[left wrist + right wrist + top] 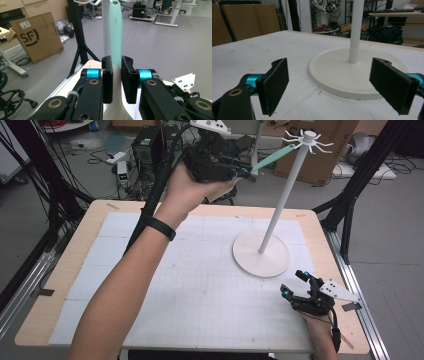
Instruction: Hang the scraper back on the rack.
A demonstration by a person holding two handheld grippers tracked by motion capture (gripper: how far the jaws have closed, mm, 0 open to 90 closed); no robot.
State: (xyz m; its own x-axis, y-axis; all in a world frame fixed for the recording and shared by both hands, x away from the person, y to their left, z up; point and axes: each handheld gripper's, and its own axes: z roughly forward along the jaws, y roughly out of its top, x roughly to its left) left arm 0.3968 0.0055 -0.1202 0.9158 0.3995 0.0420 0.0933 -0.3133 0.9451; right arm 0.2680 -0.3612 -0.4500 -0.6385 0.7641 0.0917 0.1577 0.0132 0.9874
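A white stand rises from a round base on the table's right half, its pole ending in a ring of hooks. My left gripper is raised high above the table's far edge, shut on a mint-green utensil handle that points toward the hooks. In the left gripper view the handle stands between the closed jaws of the left gripper, with a hole at its tip and the pole just behind. My right gripper rests open by the base, nothing between its pads.
A white grid mat covers the wooden table. Beyond the far edge stand a cardboard box, black frame legs and cables on the floor. The right gripper sits close to the table's right edge.
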